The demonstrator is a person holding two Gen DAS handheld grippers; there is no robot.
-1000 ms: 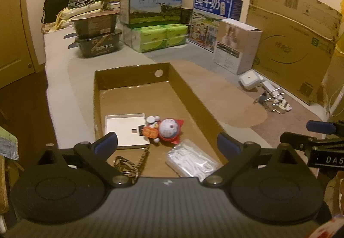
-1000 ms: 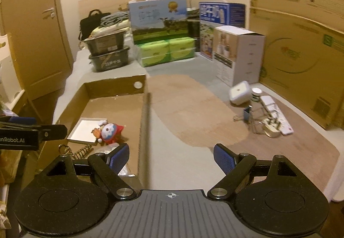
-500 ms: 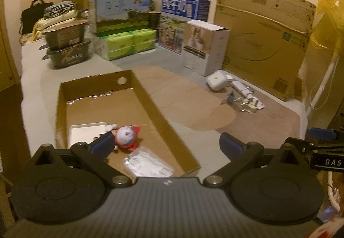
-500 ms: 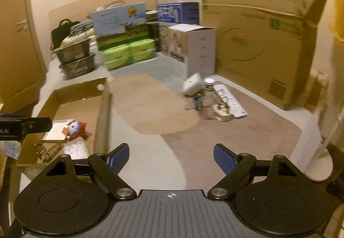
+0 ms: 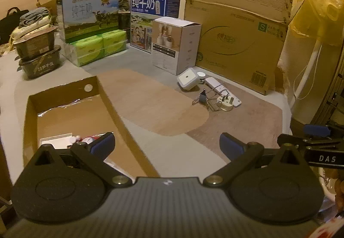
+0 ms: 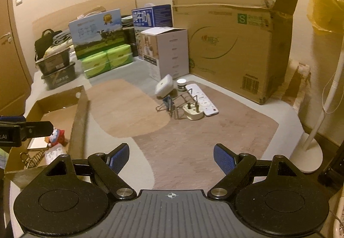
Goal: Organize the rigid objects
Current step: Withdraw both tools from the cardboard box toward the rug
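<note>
A heap of small rigid items lies on the mat ahead: a white square box, a small white jar, a white power strip, a cream plug and a blue binder clip. The same heap shows in the left wrist view, with the white square box and the plug. A shallow cardboard tray to the left holds a red-and-white doll, a white flat box and a plastic packet. My left gripper and right gripper both stand open and empty, well short of the heap.
Large cardboard box stands at the back right, a white carton, milk cartons and green tissue packs along the back. A white fan stand is at the right. Brown mat lies ahead.
Both views have swung to the right: the cardboard tray slid toward the left edge and the heap of small items moved toward the middle. Both grippers stayed open.
</note>
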